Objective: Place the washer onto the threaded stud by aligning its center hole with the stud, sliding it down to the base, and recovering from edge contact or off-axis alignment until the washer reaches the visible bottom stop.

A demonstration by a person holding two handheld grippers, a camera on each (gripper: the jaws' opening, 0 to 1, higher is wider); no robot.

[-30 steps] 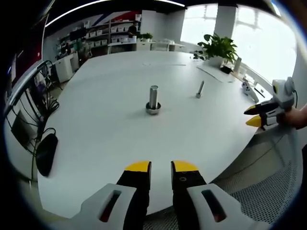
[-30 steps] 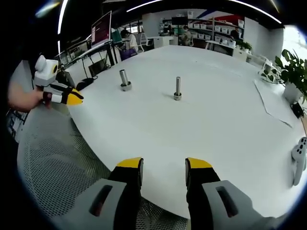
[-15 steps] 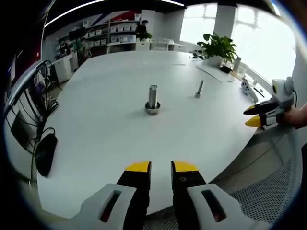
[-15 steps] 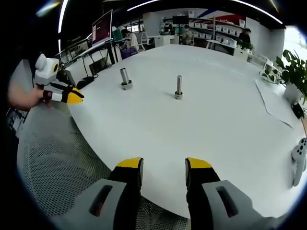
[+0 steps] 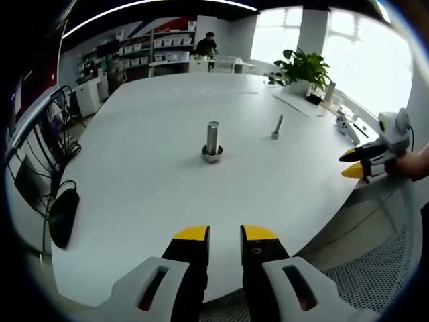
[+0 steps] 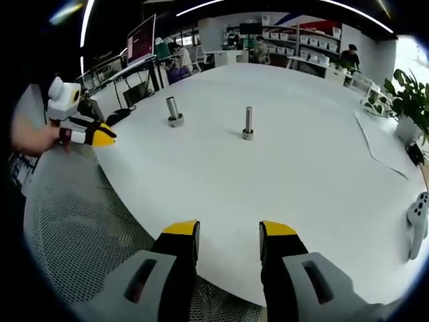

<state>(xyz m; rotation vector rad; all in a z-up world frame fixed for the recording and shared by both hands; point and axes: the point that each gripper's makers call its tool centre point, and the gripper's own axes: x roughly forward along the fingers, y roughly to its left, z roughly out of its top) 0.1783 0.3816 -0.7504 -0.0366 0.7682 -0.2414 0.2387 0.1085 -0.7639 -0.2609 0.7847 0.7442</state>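
Both yellow-tipped tongs are hanging out at the near edge of the big white round table [image 5: 134, 188], nothing in either one.

Left gripper view first: the left gripper [image 5: 224, 233] is sitting over the table rim with its jaws parted by a narrow gap, empty. Straight ahead, near the middle of the tabletop, the thick steel stud on a round base [image 5: 212, 141] is standing upright, with what looks like the metal washer [image 5: 212, 157] ringing its foot, though it's too small to say for sure. Further back and to the right, well apart from it, the thin steel pin [image 5: 277, 126] is standing up too. Loads of bare tabletop all around both. The right gripper [image 5: 353, 164] is poking in from the right side, off the table edge, over the grey mesh floor [image 5: 362, 268]; its tips are sitting close together. A black bag [image 5: 64, 215] is lying by the left edge, and a potted green plant [image 5: 305, 67] is at the far side.

Right gripper view: its jaws [image 6: 228, 231] are standing wider apart, also empty, just over the rim. The thin pin [image 6: 248, 124] is nearer the centre here, the thick stud [image 6: 173, 111] off to its left. The left gripper [image 6: 94, 136] is hovering off the left edge. A white controller [image 6: 417, 218] is lying at the right rim.
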